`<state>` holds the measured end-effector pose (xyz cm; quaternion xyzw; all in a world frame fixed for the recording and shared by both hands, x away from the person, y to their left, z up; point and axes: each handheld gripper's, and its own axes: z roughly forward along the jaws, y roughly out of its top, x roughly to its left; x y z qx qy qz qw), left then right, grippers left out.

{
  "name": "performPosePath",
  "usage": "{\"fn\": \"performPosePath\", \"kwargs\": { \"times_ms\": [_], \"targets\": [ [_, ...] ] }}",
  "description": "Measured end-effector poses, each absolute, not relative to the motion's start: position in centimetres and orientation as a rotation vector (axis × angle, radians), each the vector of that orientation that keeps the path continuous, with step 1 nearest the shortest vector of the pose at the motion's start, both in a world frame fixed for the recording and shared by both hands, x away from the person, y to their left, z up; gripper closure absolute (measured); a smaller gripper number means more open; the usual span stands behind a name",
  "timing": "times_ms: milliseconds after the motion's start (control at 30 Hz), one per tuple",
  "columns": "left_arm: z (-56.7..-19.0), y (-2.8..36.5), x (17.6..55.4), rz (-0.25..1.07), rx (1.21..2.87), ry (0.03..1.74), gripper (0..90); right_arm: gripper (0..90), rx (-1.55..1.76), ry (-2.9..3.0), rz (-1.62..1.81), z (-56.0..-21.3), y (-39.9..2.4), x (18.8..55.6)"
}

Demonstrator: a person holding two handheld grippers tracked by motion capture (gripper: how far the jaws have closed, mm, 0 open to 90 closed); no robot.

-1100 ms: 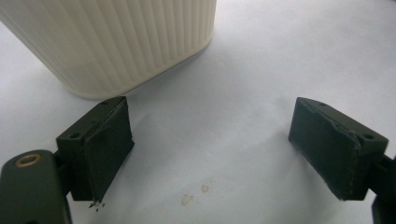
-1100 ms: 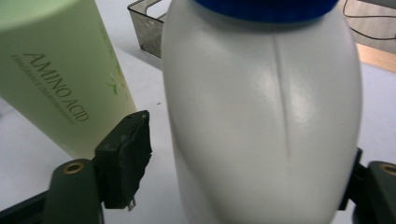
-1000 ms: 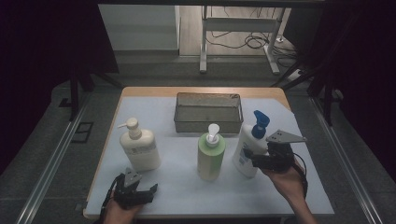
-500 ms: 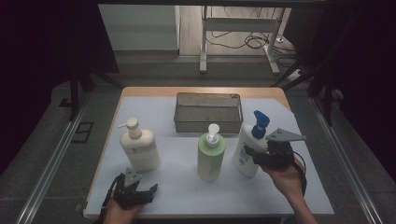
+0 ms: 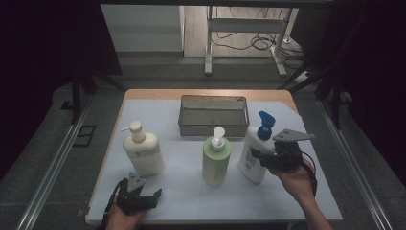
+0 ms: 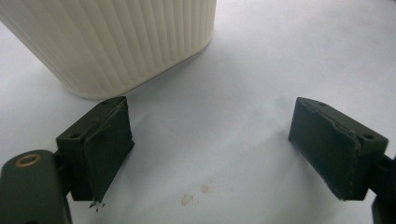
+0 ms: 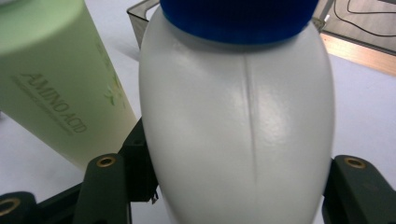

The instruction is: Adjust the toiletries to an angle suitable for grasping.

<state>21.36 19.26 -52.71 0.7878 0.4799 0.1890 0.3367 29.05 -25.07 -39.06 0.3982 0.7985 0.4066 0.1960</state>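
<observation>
Right gripper (image 5: 258,155) jaws just closed onto white blue-capped pump bottle (image 7: 238,126), body clamped between them, upright on table; lifting toward mesh basket (image 5: 214,116) pending. Left gripper (image 6: 210,154) spread wide, empty.

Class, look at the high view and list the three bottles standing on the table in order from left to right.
Cream pump bottle → green pump bottle → white bottle with the blue spray top, which has the right gripper closed on its body.
</observation>
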Motion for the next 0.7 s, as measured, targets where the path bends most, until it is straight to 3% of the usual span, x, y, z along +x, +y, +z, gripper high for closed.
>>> {"fn": "performPosePath", "kwargs": {
  "times_ms": [700],
  "targets": [
    [-52.7,19.3,21.4,0.492,2.055,1.251,13.0,39.7,1.059,2.291,1.151,-35.1,-24.5,30.8]
  ]
}}
